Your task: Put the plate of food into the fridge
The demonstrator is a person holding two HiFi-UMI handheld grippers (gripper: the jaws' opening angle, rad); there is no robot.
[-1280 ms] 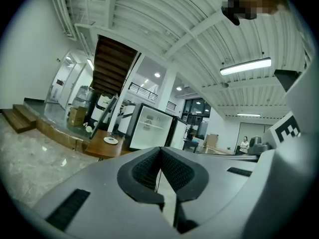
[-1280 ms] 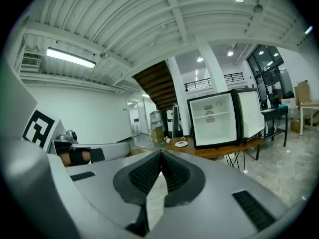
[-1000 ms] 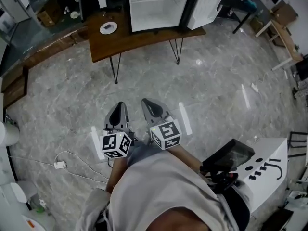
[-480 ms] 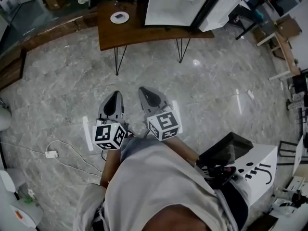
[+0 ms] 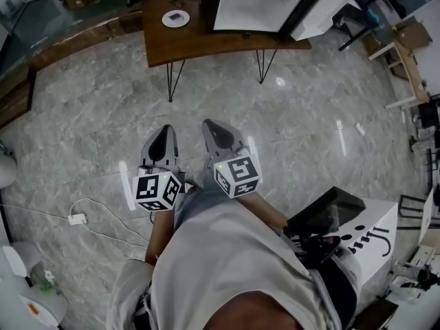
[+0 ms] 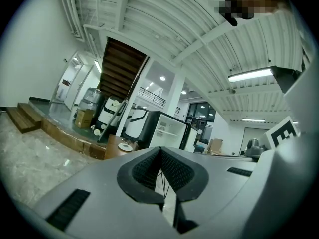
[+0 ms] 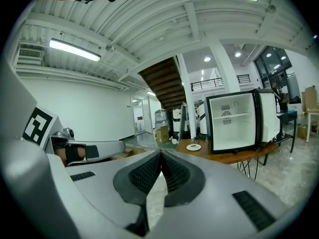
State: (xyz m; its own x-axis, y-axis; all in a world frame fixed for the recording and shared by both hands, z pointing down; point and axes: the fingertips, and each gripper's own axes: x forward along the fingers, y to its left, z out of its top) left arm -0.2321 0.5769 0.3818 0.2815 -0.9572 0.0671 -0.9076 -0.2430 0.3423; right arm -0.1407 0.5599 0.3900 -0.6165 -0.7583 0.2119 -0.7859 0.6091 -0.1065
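Wooden table [image 5: 206, 43] bearing plate [image 5: 176, 18] and open fridge [image 5: 258, 5]; left gripper [image 5: 165, 131] and right gripper [image 5: 212, 126] well short of it, jaws together, empty.

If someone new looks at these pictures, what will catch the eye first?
First come the two grippers held side by side in the middle of the head view, the left gripper and the right gripper, both shut and empty above the grey marble floor. Next is the white fridge, standing open on the wooden table at the top, with the plate left of it in that view.
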